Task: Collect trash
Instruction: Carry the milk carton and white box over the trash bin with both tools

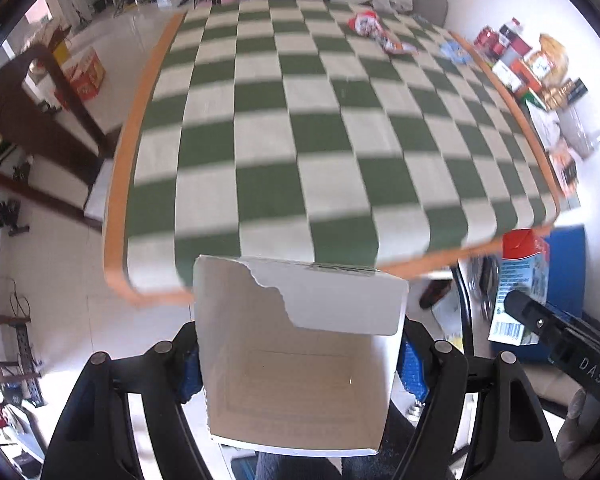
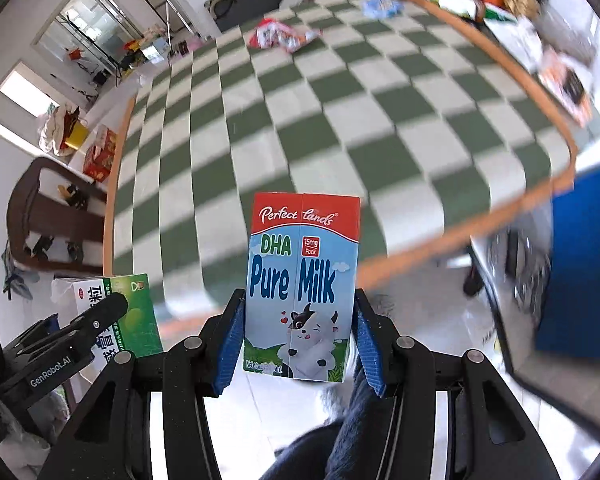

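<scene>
My left gripper (image 1: 298,354) is shut on an open white cardboard box (image 1: 296,344) with a torn flap, held off the near edge of the checkered table (image 1: 268,136). The same box shows green-sided in the right wrist view (image 2: 132,312). My right gripper (image 2: 298,340) is shut on a blue and red Pure Milk carton (image 2: 302,280), upright, also off the table's near edge; the carton shows at the right of the left wrist view (image 1: 522,280). A red snack wrapper (image 1: 374,28) and a blue wrapper (image 1: 454,51) lie on the far part of the table.
A dark wooden chair (image 1: 40,120) stands left of the table. Boxes and packages (image 1: 528,64) are piled on the floor along the right wall. A blue panel (image 2: 576,256) and a dark chair frame (image 2: 500,292) stand at the right near corner.
</scene>
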Available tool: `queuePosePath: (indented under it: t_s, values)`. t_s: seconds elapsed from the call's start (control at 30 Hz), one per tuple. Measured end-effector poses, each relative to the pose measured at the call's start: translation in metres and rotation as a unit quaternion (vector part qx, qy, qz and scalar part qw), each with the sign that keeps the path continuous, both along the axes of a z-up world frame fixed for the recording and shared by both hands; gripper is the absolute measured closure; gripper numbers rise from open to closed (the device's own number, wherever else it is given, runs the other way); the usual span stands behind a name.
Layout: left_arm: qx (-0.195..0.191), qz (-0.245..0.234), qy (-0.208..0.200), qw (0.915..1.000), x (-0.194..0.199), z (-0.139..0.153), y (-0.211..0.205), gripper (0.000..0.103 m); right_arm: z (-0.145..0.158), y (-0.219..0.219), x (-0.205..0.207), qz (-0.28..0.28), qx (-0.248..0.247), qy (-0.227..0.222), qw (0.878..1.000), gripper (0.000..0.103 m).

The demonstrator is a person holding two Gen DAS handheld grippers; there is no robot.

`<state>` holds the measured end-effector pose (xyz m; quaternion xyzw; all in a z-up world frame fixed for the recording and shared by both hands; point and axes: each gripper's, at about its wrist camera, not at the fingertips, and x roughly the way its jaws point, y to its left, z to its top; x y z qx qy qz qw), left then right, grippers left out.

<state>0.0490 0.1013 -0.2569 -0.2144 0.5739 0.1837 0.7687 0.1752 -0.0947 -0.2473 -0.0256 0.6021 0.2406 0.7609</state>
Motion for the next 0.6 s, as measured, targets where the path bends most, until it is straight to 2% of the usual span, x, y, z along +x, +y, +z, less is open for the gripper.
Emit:
queuePosePath:
  t_s: [0.17, 0.33, 0.47, 0.6]
  values:
    - [-0.032, 0.017, 0.020, 0.9991, -0.036, -0.038, -0.014, 0.030, -0.032, -0.017, -0.056, 0.023, -0.013, 0.027, 0.999, 0.050]
    - [-0.069, 0.042, 0.053, 0.9953, -0.058, -0.107, -0.018, 0.030, -0.094, -0.026, -0.087, 0.044, -0.040, 0.070, 0.996, 0.050]
    - [-0.091, 0.060, 0.078, 0.9909, -0.059, -0.179, -0.015, 0.030, -0.167, -0.031, -0.098, 0.053, -0.050, 0.105, 0.992, 0.050]
    - [-0.105, 0.072, 0.095, 0.9873, -0.058, -0.252, -0.016, 0.030, -0.254, -0.032, -0.100, 0.054, -0.057, 0.135, 0.988, 0.050]
